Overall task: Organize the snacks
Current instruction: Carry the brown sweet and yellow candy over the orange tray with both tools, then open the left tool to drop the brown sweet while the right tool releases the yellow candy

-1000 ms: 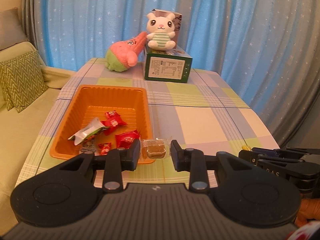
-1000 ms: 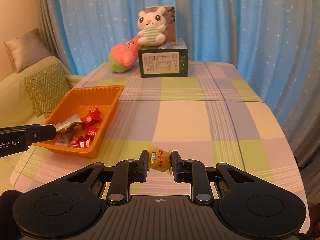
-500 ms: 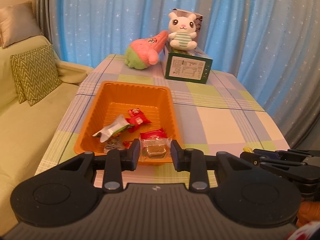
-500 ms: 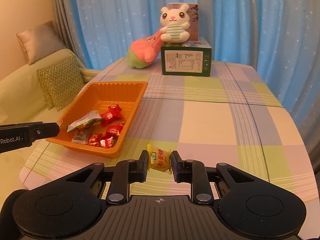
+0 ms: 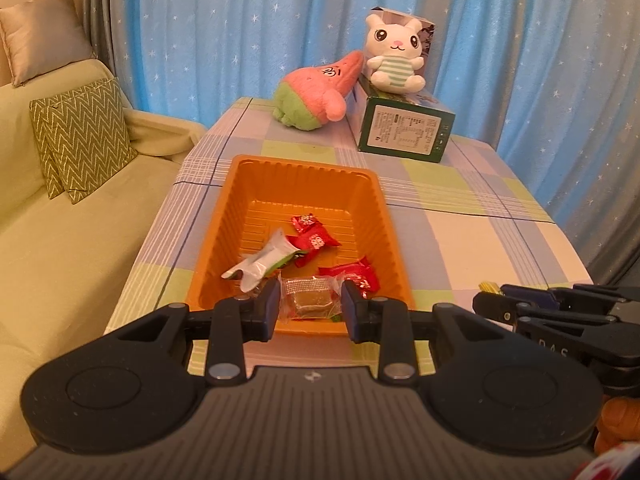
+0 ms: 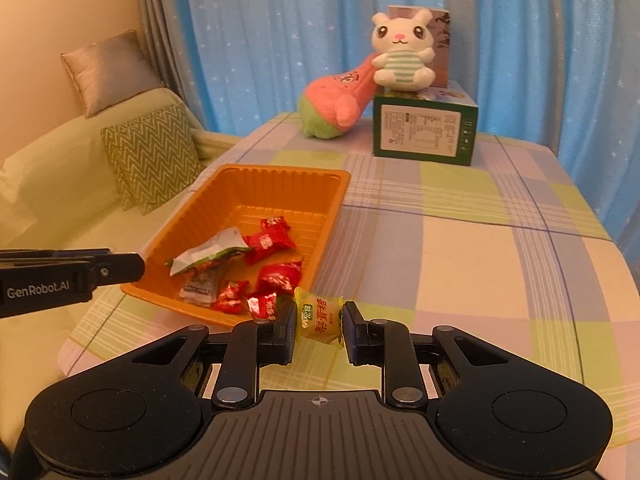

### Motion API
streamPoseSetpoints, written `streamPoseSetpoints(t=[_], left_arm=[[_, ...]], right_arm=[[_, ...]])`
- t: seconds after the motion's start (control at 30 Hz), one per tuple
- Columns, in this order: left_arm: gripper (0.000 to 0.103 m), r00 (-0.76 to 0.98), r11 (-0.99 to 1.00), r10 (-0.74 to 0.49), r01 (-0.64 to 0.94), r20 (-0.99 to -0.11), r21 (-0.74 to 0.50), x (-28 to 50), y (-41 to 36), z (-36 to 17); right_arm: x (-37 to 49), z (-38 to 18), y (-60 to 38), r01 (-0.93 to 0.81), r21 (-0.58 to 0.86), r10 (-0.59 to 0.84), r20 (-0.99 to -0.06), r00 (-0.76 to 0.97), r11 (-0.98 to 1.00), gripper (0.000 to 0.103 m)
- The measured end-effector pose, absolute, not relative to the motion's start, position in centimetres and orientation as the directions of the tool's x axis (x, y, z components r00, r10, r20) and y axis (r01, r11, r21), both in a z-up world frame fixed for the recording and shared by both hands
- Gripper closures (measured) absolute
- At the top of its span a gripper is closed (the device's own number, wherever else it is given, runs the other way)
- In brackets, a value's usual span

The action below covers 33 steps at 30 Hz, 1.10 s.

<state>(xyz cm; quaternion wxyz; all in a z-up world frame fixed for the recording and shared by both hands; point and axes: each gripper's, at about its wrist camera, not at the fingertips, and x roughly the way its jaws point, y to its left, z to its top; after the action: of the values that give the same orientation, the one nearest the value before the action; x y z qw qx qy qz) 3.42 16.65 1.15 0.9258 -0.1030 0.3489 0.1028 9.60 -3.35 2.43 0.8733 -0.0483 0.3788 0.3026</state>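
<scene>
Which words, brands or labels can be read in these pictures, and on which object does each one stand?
"GenRobot.AI": white letters on the black left gripper, seen from the right wrist.
"D A S": faint letters on the black right gripper, only partly visible.
Yellow wrapped candy: Chinese characters, not surely readable.
Dark green cardboard box: white label, print too small.
Pink plush toy: dark mark, unreadable.

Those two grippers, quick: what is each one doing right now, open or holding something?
Left gripper: closed on a clear-wrapped brown snack.
Right gripper: closed on a yellow wrapped candy.
</scene>
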Motion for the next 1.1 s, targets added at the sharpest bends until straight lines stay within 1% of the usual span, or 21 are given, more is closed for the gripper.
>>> streamPoseSetpoints(t=[0.57, 1.1], left_arm=[[0.074, 0.718, 0.959, 0.121, -0.263, -0.685, -0.106, 7.3, 20.1, -0.2], [0.073, 0.703, 0.974, 0.097, -0.213, -0.705, -0.078, 14.3, 23.7, -1.9]], right_arm=[[13.9, 1.6, 1.8, -0.599, 0.161, 0.521, -0.696, 0.495, 0.784, 0.079], [19.1, -0.9, 5.1, -0.591, 0.167, 0.506, -0.723, 0.471, 0.789, 0.079]])
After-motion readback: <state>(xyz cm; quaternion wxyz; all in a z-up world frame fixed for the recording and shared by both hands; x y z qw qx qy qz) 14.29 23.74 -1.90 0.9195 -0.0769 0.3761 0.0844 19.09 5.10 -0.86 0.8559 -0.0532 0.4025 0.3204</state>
